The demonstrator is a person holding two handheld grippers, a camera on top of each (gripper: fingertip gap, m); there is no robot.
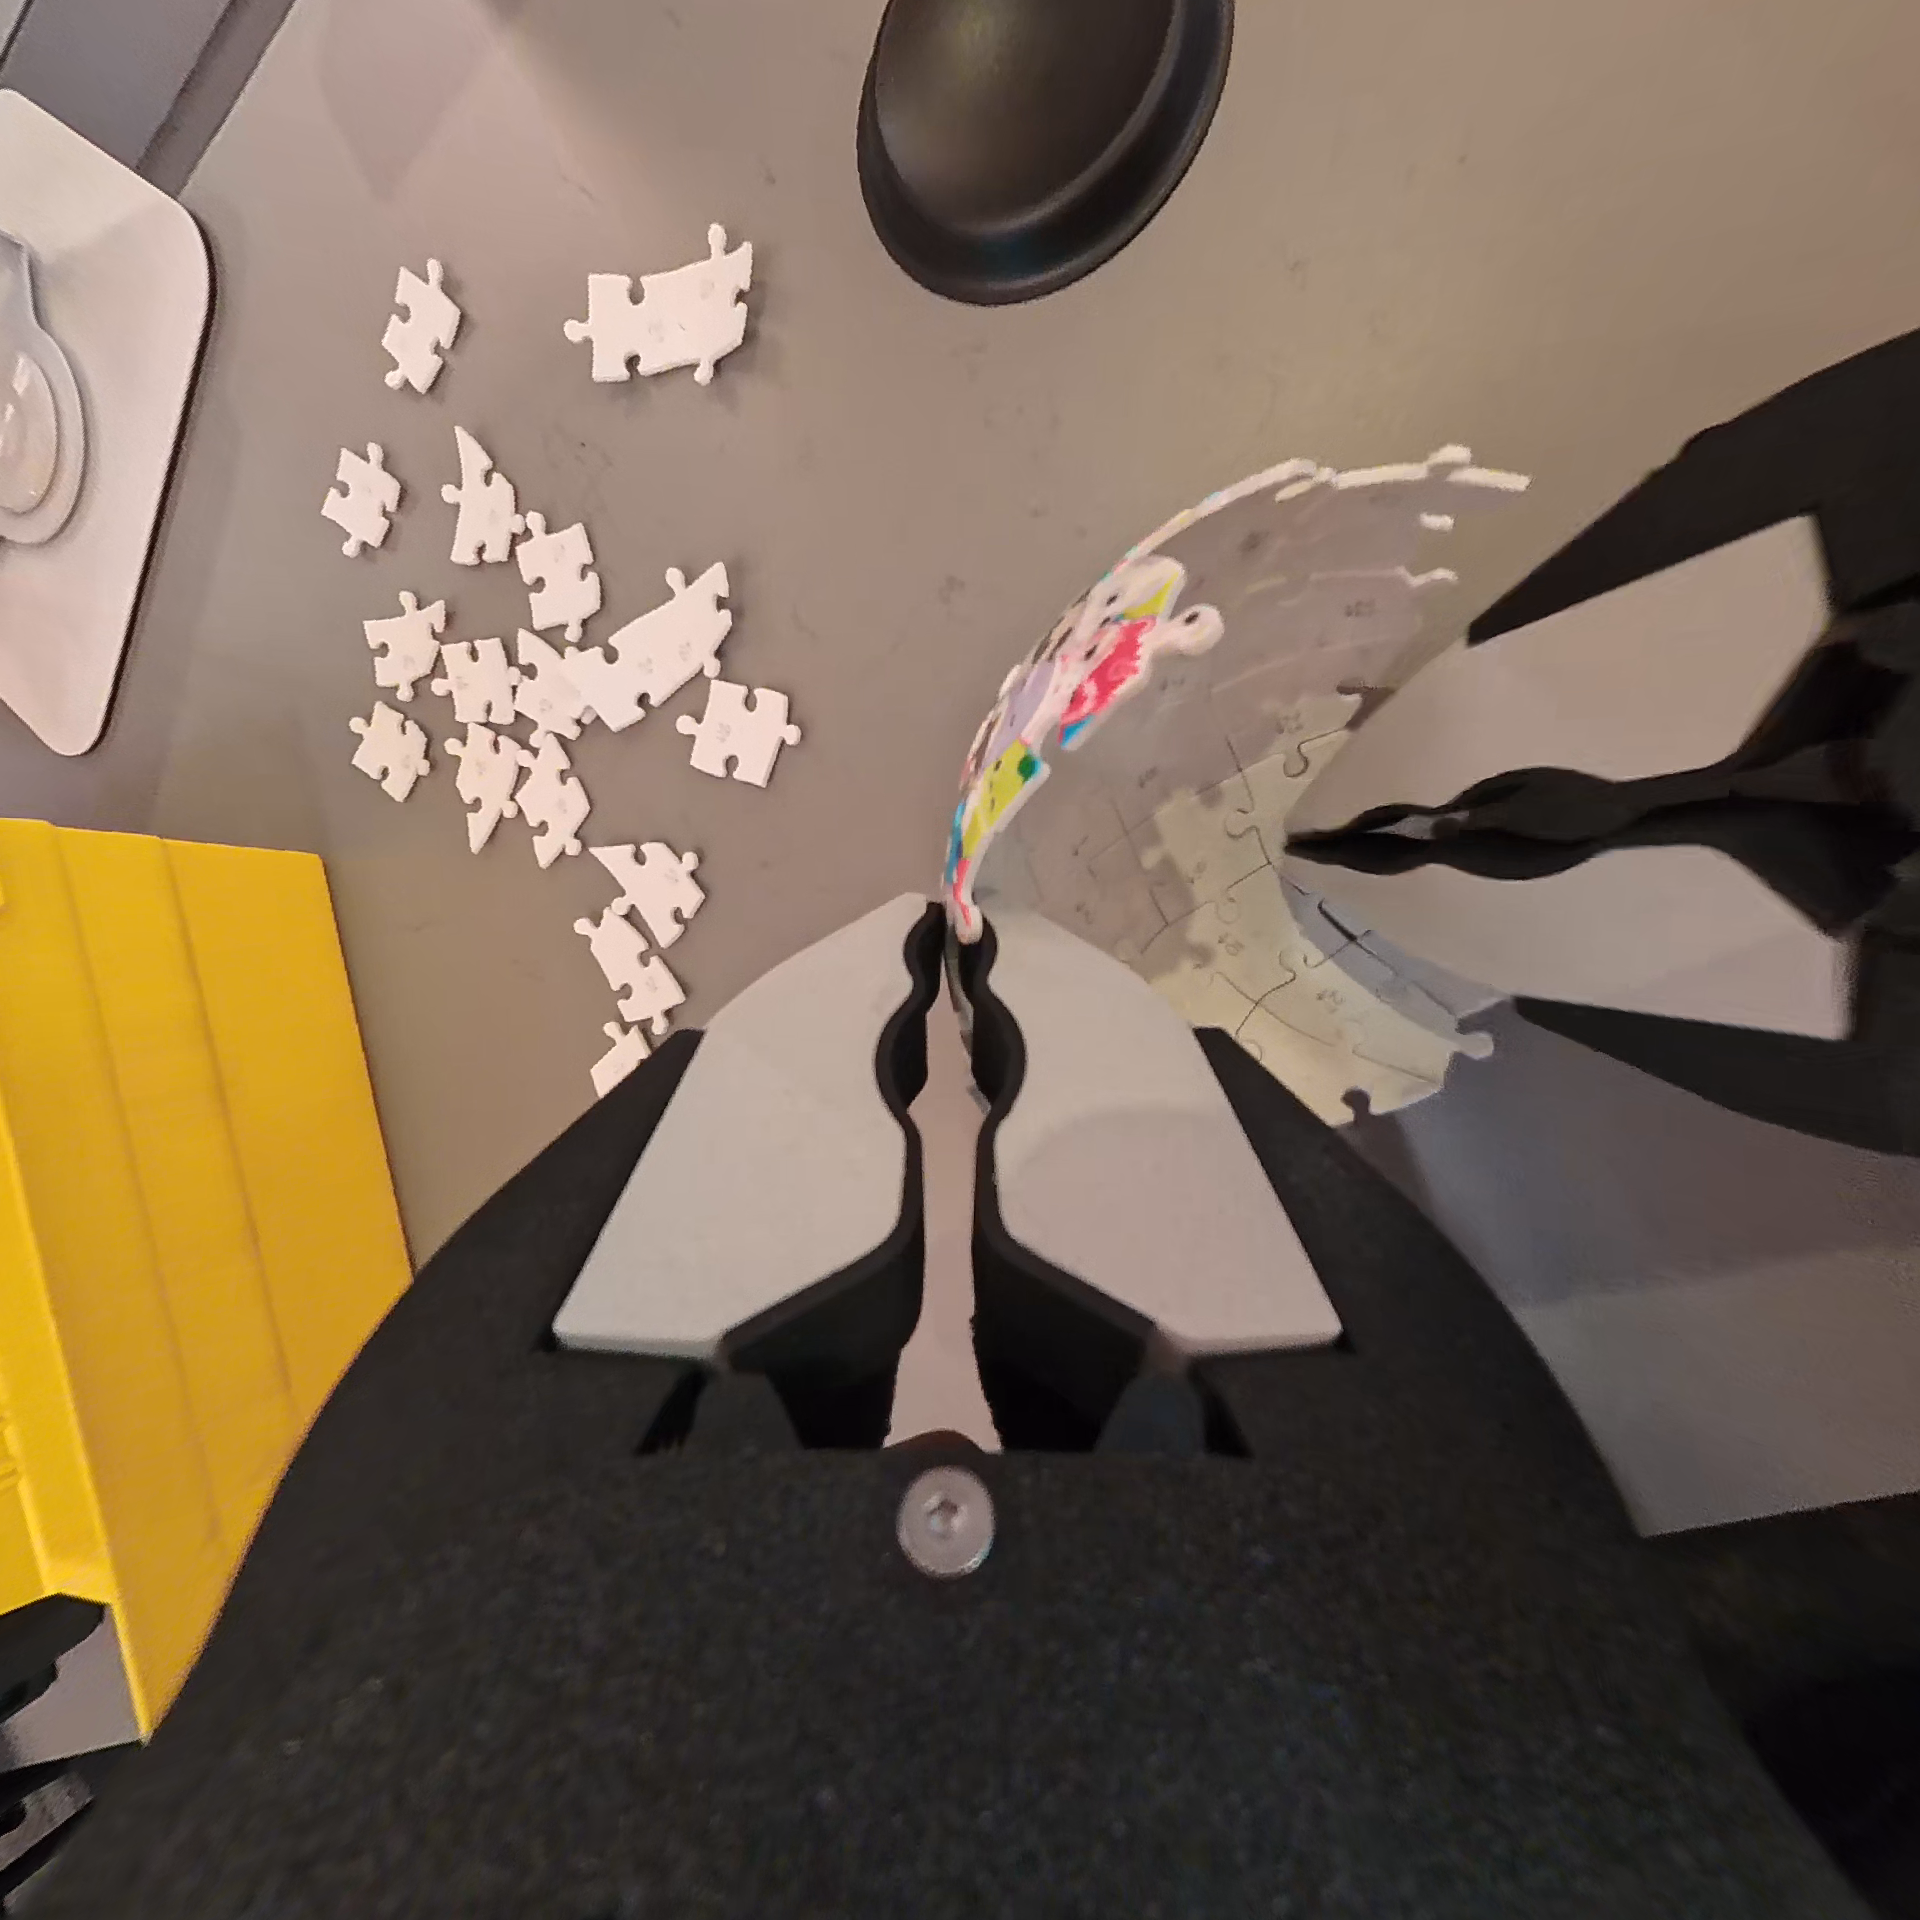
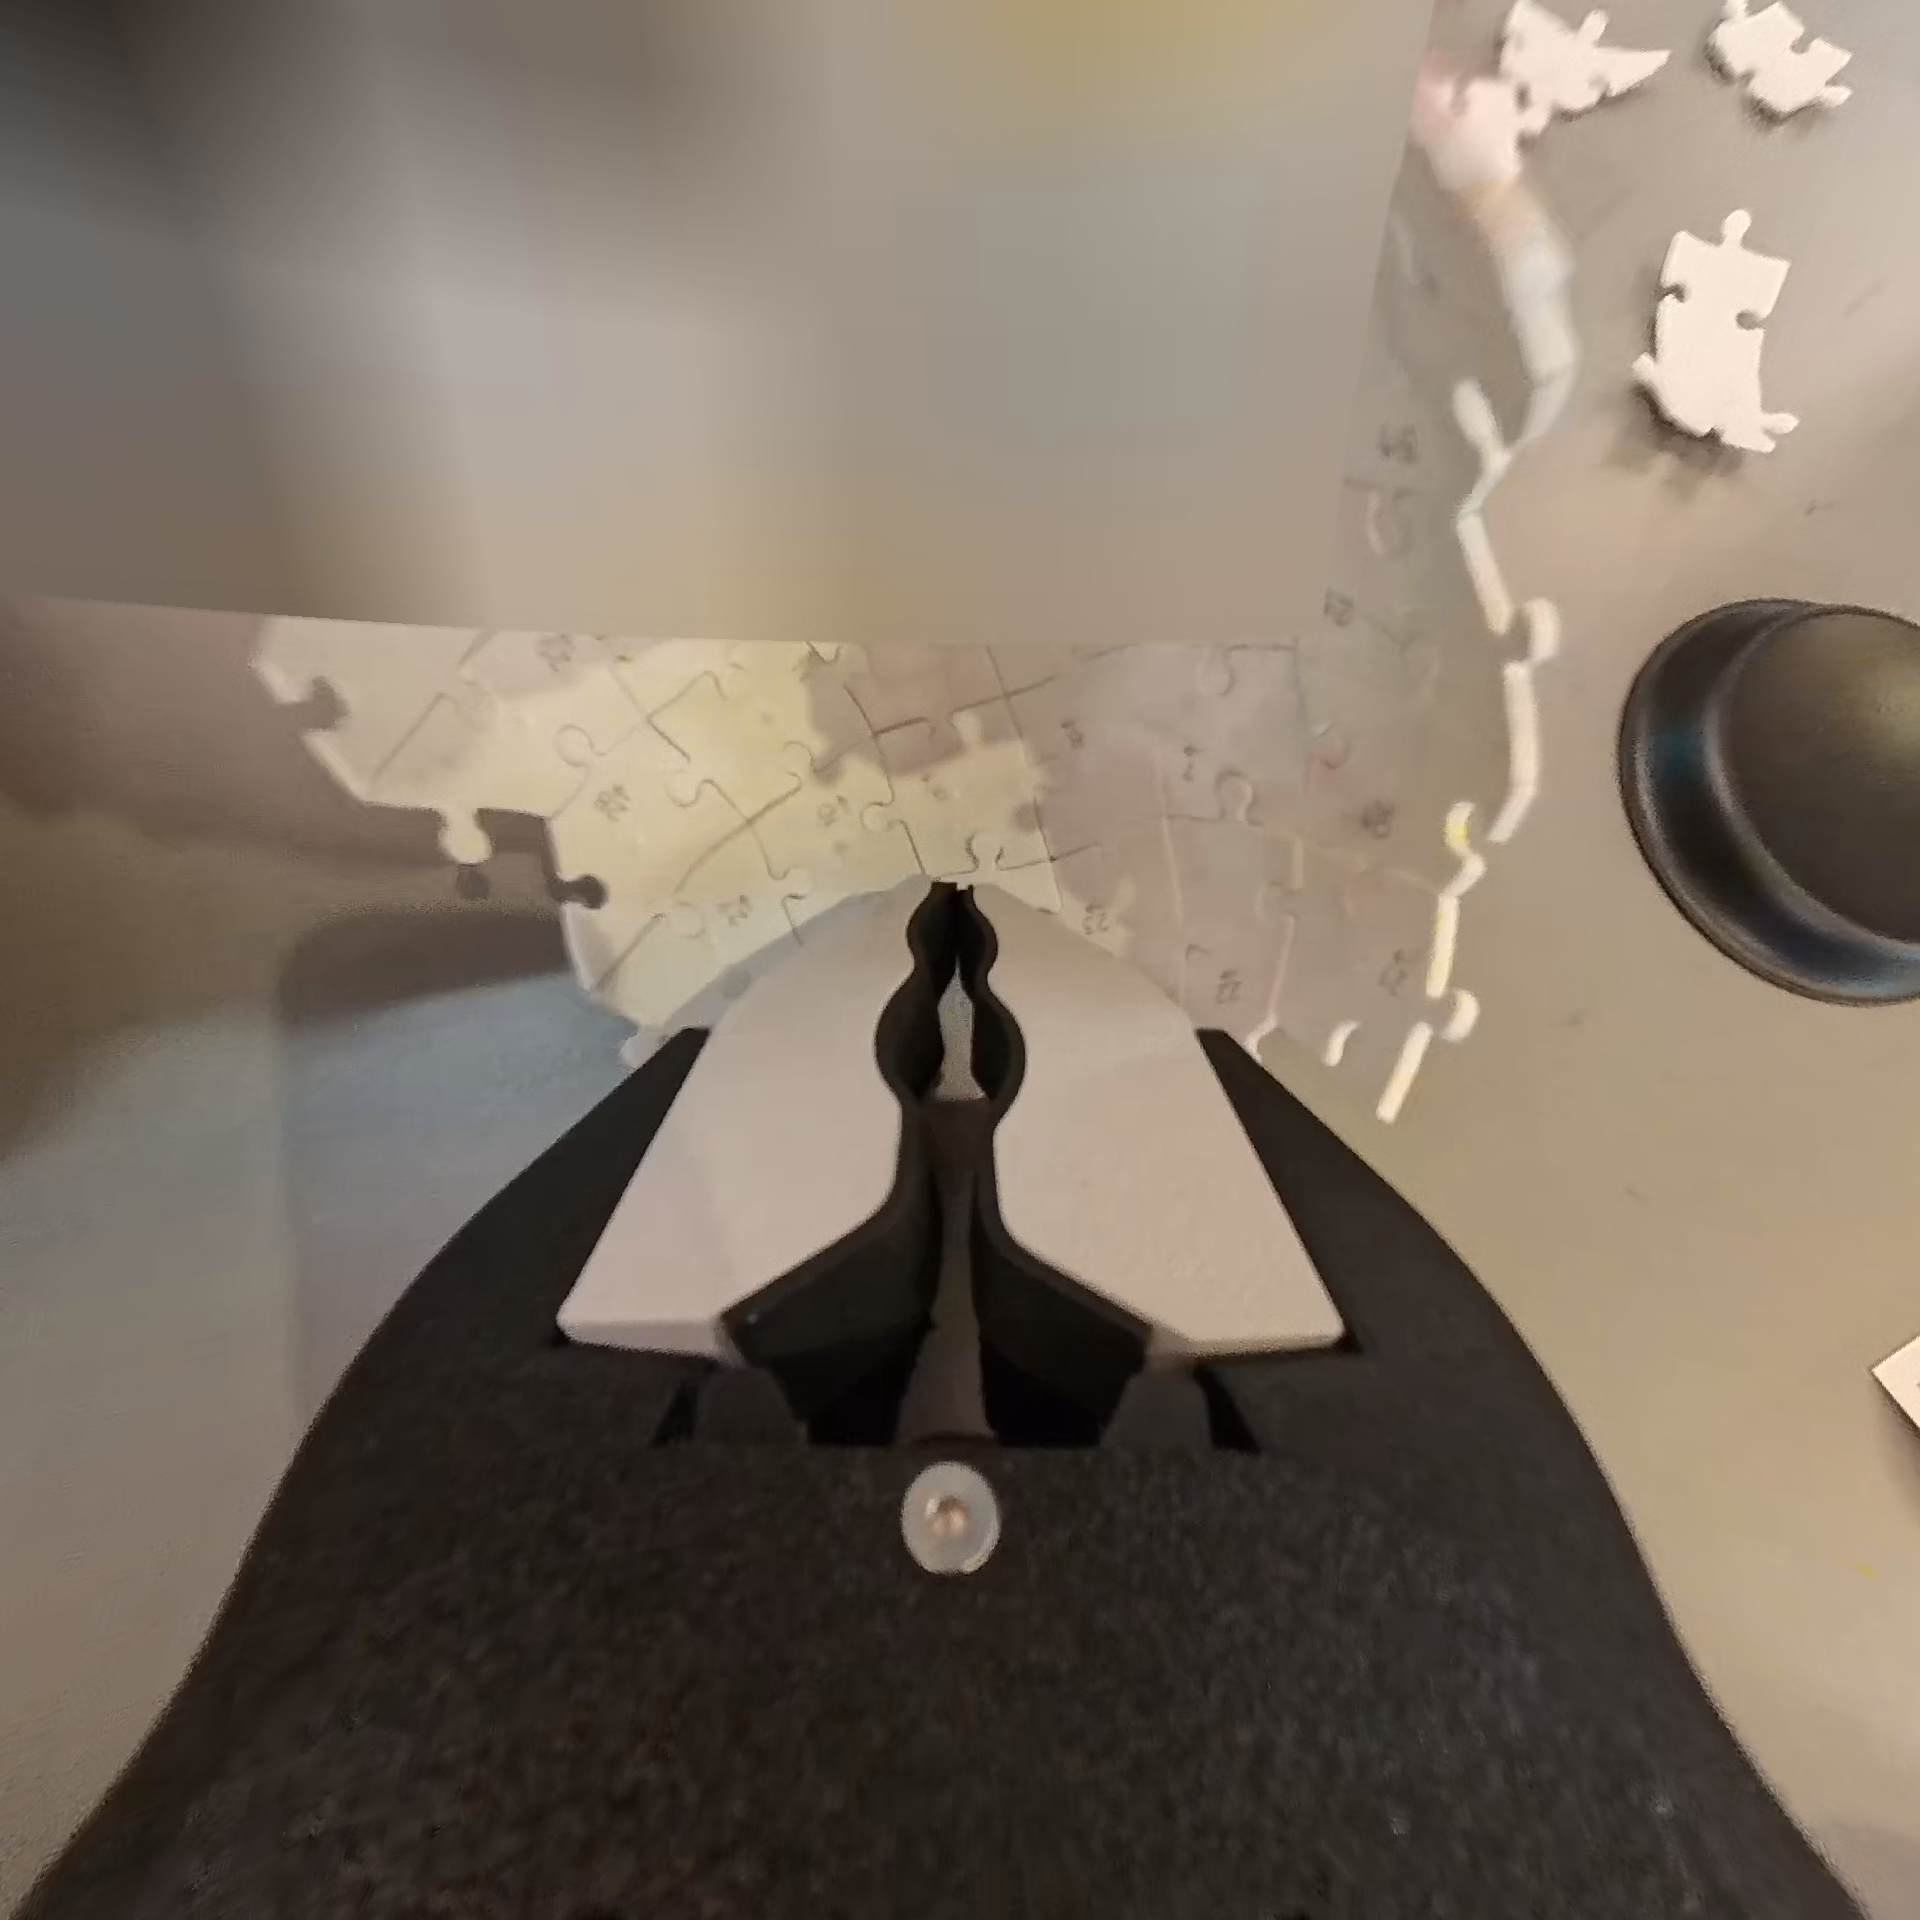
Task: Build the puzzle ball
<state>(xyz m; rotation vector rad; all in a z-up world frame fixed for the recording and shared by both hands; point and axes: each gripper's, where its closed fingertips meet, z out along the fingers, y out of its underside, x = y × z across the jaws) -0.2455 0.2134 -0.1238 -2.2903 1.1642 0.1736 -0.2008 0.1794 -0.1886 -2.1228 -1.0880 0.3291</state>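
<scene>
A half-built puzzle ball (image 1: 1195,769), a curved shell of joined pieces with a coloured printed outside and a pale inside, is held above the grey table. My left gripper (image 1: 951,920) is shut on the shell's lower rim. My right gripper (image 2: 954,894) is shut, its tips against the inner face of the shell (image 2: 790,790); it also shows in the left wrist view (image 1: 1309,847), reaching into the shell from the right. Several loose white puzzle pieces (image 1: 540,665) lie scattered on the table to the left of the shell.
A black round stand (image 1: 1039,135) sits at the far side of the table; it also shows in the right wrist view (image 2: 1787,800). A yellow box (image 1: 156,1195) stands at the left. A white packet (image 1: 73,416) lies at the far left. Loose pieces (image 2: 1720,343) lie near the stand. Spacing between my two grippers at the tips: around 9 cm.
</scene>
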